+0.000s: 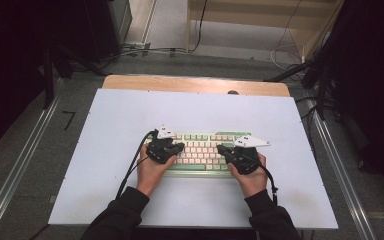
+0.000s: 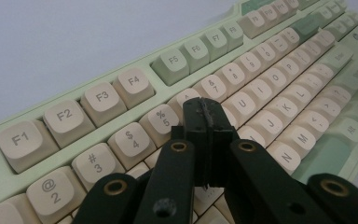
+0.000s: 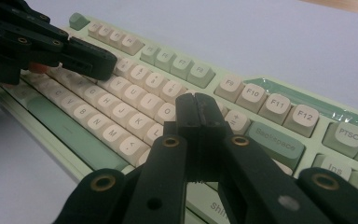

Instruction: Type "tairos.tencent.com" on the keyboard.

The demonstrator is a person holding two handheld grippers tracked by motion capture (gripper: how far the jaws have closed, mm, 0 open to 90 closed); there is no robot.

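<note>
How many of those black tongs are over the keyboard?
2. The left tongs sit shut over the left half of the keyboard; the right tongs sit shut over its right half. None seem hidden.

The white table (image 1: 130, 115) is evenly and brightly lit from above in the high view, while the surroundings at both sides are left almost black. Only soft, short shadows are cast beneath the hands. No glare is seen on the table, and the whole picture is slightly soft and grainy. In the left gripper view the near keys of the keyboard (image 2: 102, 98) are rendered sharply, while the far keys are blurred. In the right gripper view a faint sheen is caught on the green strip behind the function keys, and the near claw links are out of focus.
</note>
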